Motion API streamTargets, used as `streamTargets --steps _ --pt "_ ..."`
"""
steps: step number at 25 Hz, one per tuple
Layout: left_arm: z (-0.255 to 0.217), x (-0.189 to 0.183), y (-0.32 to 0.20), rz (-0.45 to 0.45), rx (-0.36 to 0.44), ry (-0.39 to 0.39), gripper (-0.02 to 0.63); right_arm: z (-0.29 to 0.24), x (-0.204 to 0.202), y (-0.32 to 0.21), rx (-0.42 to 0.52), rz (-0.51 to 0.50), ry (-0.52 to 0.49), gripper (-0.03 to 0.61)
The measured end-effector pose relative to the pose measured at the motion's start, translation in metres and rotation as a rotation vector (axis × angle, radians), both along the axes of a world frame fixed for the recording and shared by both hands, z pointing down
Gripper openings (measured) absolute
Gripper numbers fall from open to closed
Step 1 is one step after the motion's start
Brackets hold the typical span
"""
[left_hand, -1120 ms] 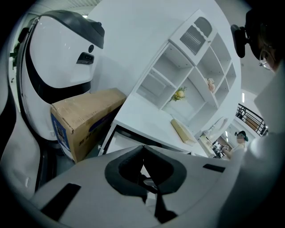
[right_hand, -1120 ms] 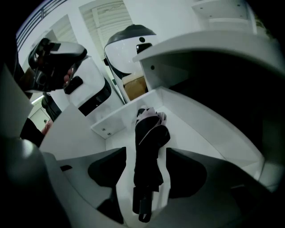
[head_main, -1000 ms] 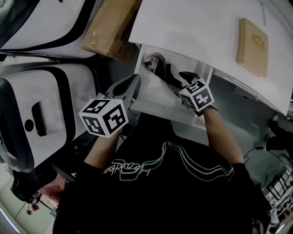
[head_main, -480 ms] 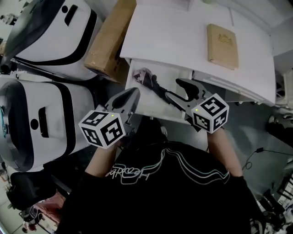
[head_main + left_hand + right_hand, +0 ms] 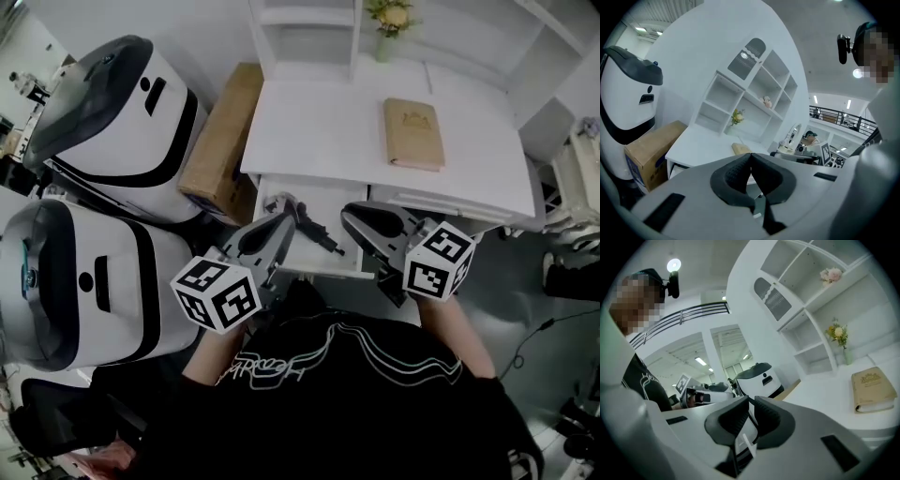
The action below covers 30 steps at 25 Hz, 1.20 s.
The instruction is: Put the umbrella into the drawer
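White desk (image 5: 319,122), umbrella (image 5: 314,225) in open drawer (image 5: 330,204); L gripper (image 5: 750,157) closed tight, R gripper (image 5: 751,401) just been closing (both empty).

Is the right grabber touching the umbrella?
Apart. In the right gripper view the right gripper, jaws just closed on nothing, points over the desk; the umbrella lies down in the drawer.

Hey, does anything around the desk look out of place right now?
Only the drawer: it stands pulled out from the desk, with the dark umbrella lying slanted inside. The book lies flat on the desktop, and nothing looks spilled or damaged.
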<state>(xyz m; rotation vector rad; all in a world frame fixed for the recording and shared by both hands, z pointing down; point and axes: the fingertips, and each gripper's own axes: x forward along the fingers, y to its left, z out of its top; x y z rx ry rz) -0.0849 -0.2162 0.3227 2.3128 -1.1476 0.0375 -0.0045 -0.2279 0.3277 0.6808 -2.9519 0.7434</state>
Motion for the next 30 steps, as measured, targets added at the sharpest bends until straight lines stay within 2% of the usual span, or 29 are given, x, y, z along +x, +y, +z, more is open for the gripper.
streamTargets --steps 3,5,10,21,30 --pt "-0.014 0.009 0.01 0.018 0.034 0.02 0.02 -0.016 -0.001 0.015 -0.035 -0.03 -0.073 0.058" --pt "-0.019 0.012 0.015 0.024 0.044 0.03 0.02 -0.023 -0.001 0.024 -0.024 -0.038 -0.089 0.057" --pt "-0.027 0.017 0.024 0.032 0.061 0.036 0.02 -0.033 0.0 0.034 0.029 -0.033 -0.078 0.049" --pt "-0.037 0.03 0.037 0.074 0.089 0.028 0.02 -0.035 0.006 0.047 0.026 -0.011 -0.065 0.049" --pt "-0.033 0.037 0.035 0.092 0.08 0.041 0.02 -0.027 0.014 0.048 0.017 0.012 -0.045 0.049"
